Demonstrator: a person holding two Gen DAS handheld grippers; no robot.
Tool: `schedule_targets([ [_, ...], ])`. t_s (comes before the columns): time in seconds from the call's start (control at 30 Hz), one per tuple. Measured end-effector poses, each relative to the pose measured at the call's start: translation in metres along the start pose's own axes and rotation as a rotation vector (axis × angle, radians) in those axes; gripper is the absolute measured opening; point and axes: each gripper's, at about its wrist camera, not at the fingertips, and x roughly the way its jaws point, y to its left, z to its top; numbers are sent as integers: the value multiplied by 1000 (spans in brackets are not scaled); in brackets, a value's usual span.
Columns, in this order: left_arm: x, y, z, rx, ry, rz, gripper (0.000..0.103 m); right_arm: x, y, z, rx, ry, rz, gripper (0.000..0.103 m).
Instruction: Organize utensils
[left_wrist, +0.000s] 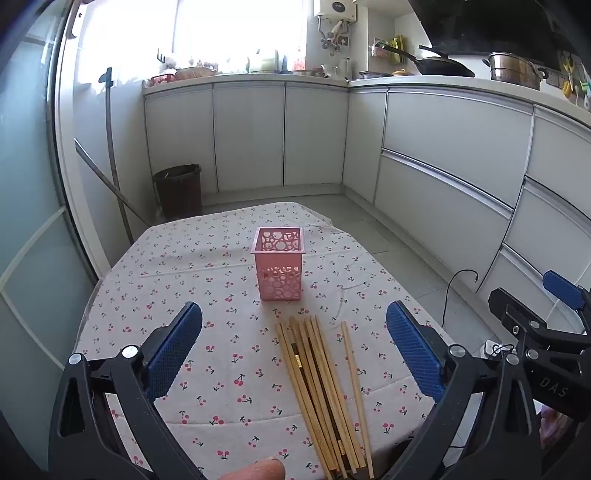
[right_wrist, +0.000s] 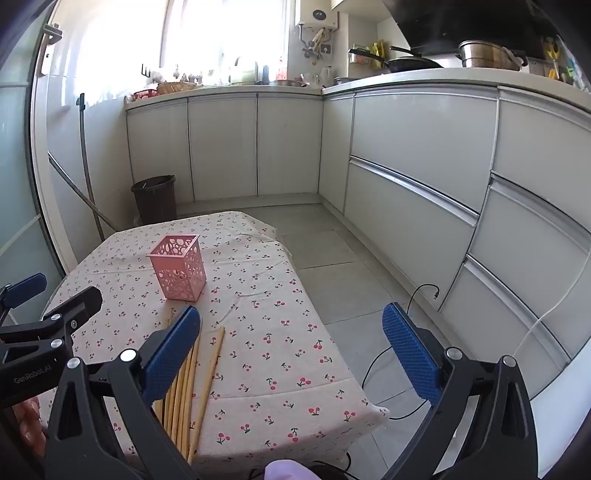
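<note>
A pink perforated holder (left_wrist: 279, 266) stands upright and empty in the middle of the cherry-print table (left_wrist: 207, 277). Several wooden chopsticks (left_wrist: 321, 391) lie in a bundle on the cloth in front of it, one chopstick (left_wrist: 352, 384) slightly apart to the right. My left gripper (left_wrist: 294, 354) is open and empty, hovering over the near part of the table with the bundle between its fingers. My right gripper (right_wrist: 291, 354) is open and empty, to the right of the chopsticks (right_wrist: 192, 384), over the table's right edge. The holder (right_wrist: 179, 266) also shows in the right wrist view.
The table (right_wrist: 280, 332) ends at the right over a tiled floor with black cables (right_wrist: 388, 369). A dark bin (left_wrist: 179, 190) and leaning poles (left_wrist: 110, 155) stand at the far left. Grey kitchen cabinets (left_wrist: 443, 166) run along the back and right.
</note>
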Motion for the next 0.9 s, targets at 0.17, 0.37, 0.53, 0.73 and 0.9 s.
schedule_targets([
  [0.17, 0, 0, -1, -1, 2, 4, 96, -3, 0, -1, -4, 5, -1, 96],
  [0.37, 1, 0, -1, 2, 5, 5, 96, 1, 1, -1, -1, 3, 2, 96],
  [0.53, 1, 0, -1, 2, 7, 6, 96, 0, 2, -2, -3, 4, 2, 96],
  [0.73, 2, 0, -1, 4, 8, 8, 96, 1, 2, -2, -5, 4, 1, 96],
  [0.9, 2, 0, -1, 3, 9, 8, 96, 2, 2, -2, -6, 7, 1, 96],
])
